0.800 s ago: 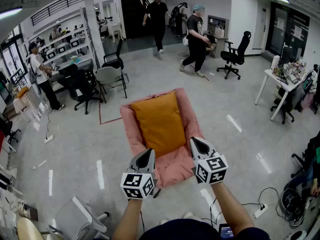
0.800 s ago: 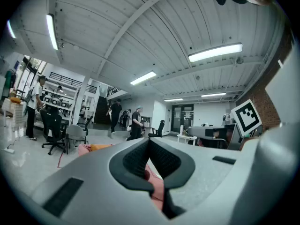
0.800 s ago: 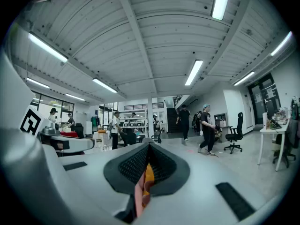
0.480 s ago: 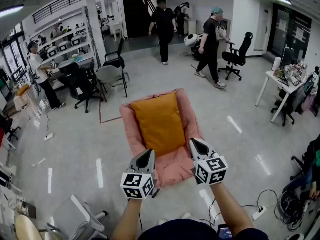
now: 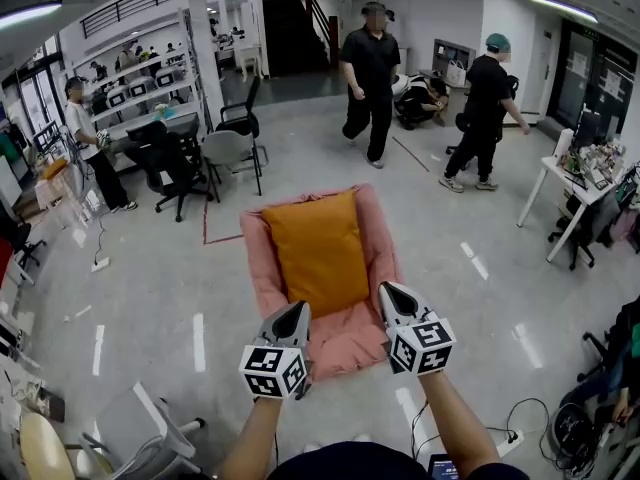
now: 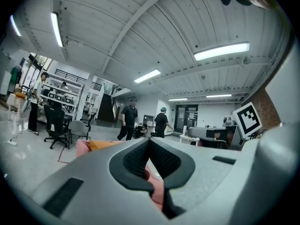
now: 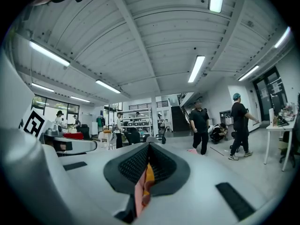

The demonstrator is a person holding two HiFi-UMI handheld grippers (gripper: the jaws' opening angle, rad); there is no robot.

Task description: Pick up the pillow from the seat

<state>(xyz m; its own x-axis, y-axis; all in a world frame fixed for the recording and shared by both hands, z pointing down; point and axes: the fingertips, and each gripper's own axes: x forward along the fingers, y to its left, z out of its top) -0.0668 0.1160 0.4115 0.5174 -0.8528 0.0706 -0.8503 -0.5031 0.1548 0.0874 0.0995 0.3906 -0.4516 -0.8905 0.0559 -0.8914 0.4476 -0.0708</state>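
An orange pillow [image 5: 318,251] lies lengthwise on a pink floor seat [image 5: 350,338] in the middle of the head view. My left gripper [image 5: 295,311] hovers over the seat's near left corner, just short of the pillow's near edge. Its jaws are shut with nothing between them. My right gripper [image 5: 388,291] is over the seat's near right side, beside the pillow's corner, also shut and empty. In the left gripper view the shut gripper [image 6: 151,142] points level, with the seat [image 6: 83,147] and pillow [image 6: 106,145] low behind it. The right gripper [image 7: 149,147] shows a sliver of pillow [image 7: 148,174] through its slit.
Two people [image 5: 371,78] [image 5: 487,108] walk on the floor behind the seat, and a third [image 5: 85,140] stands at the left shelves. Office chairs [image 5: 232,150] stand beyond the seat's left side. A white table [image 5: 580,180] is at the right; cables and a power strip [image 5: 505,436] lie near my right.
The two people at the back have walked rightward and nearer. Both grippers stay in place over the seat's near edge, still shut.
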